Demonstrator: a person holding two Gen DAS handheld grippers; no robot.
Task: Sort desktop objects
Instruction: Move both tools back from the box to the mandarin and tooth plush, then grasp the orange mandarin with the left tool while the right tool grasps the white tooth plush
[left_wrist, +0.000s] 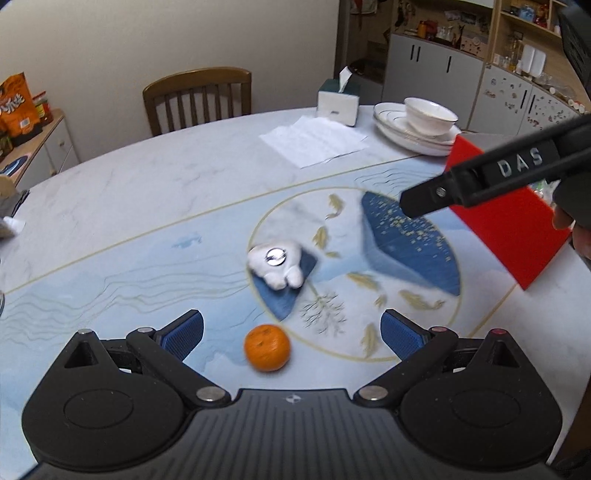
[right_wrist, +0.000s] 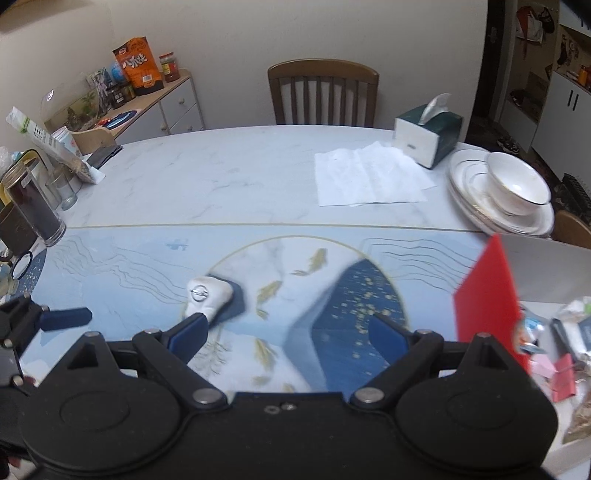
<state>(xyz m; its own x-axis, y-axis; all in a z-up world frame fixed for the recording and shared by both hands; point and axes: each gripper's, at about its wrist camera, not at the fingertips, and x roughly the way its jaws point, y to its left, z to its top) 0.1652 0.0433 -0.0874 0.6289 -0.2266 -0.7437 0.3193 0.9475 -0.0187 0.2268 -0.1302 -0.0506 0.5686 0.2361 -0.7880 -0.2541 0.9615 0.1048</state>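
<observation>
Left gripper (left_wrist: 291, 332) is hovering with fingers spread wide, the orange (left_wrist: 266, 347) sitting on the tabletop (left_wrist: 147, 206) between them. Right gripper (right_wrist: 291, 332) is also gaping wide, empty (white plush toy (right_wrist: 207, 297) lying just beyond its left finger).

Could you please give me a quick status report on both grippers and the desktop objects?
Left gripper open, empty, orange between its jaws. Right gripper open, empty, near white toy. Red box at right; nothing in the way.

Marble-look table (left_wrist: 129, 192) with orange (left_wrist: 266, 347), white toy (left_wrist: 275, 264), paper (left_wrist: 314, 140), plates (left_wrist: 391, 125).
</observation>
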